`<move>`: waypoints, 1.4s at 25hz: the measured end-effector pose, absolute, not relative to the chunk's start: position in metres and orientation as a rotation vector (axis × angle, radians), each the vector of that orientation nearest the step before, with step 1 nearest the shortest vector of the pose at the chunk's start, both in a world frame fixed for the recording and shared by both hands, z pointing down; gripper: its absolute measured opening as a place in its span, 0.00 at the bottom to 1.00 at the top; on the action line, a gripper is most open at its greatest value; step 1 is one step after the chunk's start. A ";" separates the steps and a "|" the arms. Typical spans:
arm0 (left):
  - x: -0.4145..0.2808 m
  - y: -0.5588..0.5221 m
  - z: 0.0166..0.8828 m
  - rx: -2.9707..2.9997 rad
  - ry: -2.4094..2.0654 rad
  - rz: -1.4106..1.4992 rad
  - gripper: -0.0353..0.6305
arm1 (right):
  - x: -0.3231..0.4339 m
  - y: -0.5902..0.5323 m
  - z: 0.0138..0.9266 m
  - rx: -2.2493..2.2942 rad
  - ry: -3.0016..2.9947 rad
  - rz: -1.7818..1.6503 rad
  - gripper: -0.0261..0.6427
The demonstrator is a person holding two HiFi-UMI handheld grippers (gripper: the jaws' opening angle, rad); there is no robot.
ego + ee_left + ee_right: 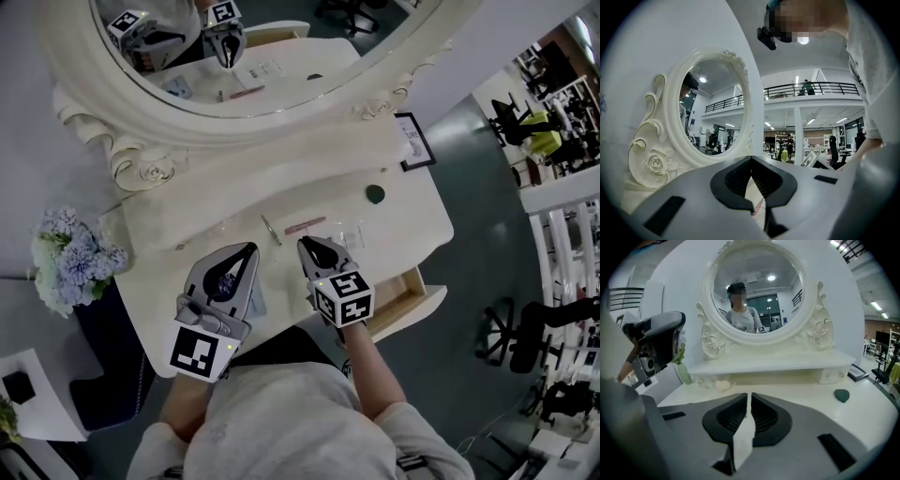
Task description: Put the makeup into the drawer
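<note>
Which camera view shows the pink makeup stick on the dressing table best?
The head view: the pink makeup stick lies whole on the tabletop. The left gripper view catches only a pink sliver, likely the stick, through the gap below its jaw tips. The right gripper view does not show it.

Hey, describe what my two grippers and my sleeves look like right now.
The left gripper and right gripper both have light grey bodies that taper to a point. Black ribbed pads line the jaws. Each carries a cube with black-and-white square markers. The sleeves are long and light grey. No cables show.
</note>
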State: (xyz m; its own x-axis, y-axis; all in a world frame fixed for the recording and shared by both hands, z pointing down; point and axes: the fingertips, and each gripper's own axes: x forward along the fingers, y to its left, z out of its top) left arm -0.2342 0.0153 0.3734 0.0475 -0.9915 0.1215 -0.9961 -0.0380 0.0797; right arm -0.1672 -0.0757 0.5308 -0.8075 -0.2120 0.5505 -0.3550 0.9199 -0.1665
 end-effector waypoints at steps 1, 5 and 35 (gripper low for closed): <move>-0.235 0.016 0.374 2.161 -2.077 0.047 0.07 | -0.171 -0.074 0.537 0.385 -2.514 0.359 0.08; -0.239 0.017 0.377 2.146 -2.080 0.045 0.07 | -0.185 -0.065 0.561 0.313 -2.436 0.387 0.08; -0.246 0.030 0.393 2.078 -2.097 0.057 0.07 | -0.196 -0.053 0.595 0.348 -2.350 0.360 0.11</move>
State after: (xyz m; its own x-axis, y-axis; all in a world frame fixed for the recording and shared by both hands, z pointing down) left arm -0.2459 0.0299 0.3935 -0.0007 -0.9871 0.1603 -0.9943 0.0178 0.1049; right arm -0.1956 -0.0534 0.5946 -0.7025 -0.1455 0.6966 -0.3474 0.9244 -0.1574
